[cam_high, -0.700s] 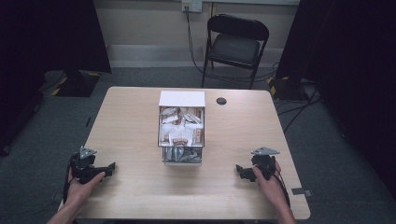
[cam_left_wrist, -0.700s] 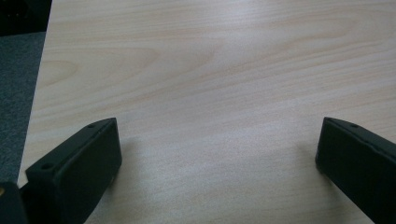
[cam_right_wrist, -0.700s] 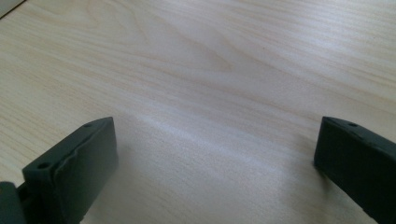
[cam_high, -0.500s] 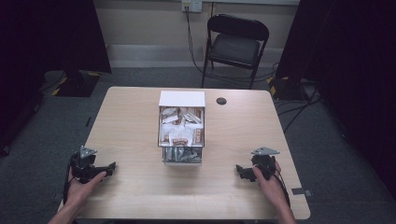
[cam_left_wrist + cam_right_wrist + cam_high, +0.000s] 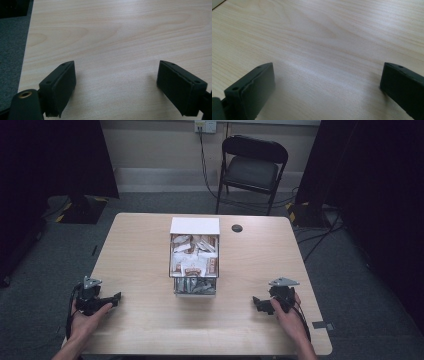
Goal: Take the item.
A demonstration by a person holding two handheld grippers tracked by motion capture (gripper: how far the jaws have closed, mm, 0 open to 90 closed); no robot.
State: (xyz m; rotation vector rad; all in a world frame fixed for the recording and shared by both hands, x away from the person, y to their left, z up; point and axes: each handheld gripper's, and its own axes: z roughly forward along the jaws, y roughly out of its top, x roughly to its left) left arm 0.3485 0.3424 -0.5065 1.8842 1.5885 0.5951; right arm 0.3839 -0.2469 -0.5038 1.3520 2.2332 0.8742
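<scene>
High view: a pale wood-grain table carries a clear, square-sided box of wrapped packets at its middle, with a small dark disc to the far right of it. Left gripper and right gripper rest near the table's near corners, well apart from the box. Both gripper views show blocky black jaws spread wide over bare wood, nothing between them. A black folding chair stands beyond the table.

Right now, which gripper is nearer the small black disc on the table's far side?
Right. The right gripper sits at the near right edge, on the same side as the black disc. The left gripper rests at the near left, across the clear box from it.
</scene>
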